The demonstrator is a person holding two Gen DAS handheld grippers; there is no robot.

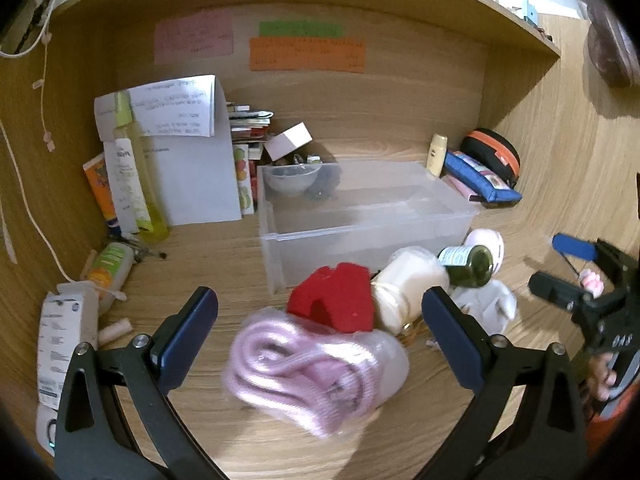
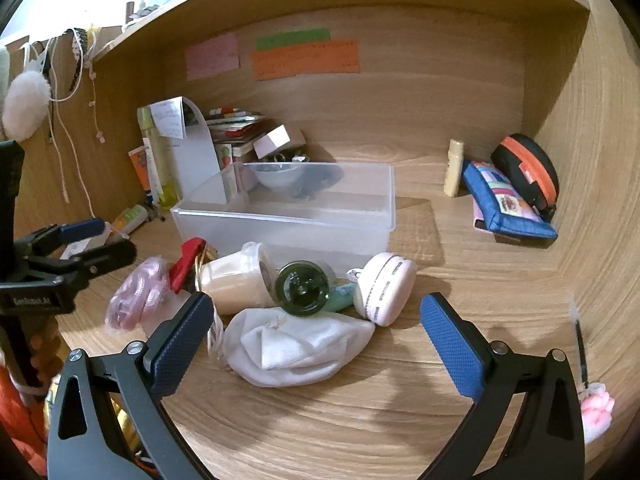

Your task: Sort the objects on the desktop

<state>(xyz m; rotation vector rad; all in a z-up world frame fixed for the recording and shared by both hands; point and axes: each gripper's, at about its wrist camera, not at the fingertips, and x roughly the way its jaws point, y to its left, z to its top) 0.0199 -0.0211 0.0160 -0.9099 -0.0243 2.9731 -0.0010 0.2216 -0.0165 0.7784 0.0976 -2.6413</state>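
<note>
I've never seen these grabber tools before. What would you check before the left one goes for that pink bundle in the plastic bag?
1. Left gripper open wide: ok.
2. Pink bundle lies between its fingers: ok.
3. Bundle free of the red object: cannot tell, they look touching.
4. Clear bin has room: ok, only a small bowl at one end.
5. Right gripper out of the way: ok, open above the white cloth.

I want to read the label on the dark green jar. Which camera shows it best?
The left wrist view: the jar lies sideways there, label facing up. The right wrist view shows only its round end, no label.
</note>
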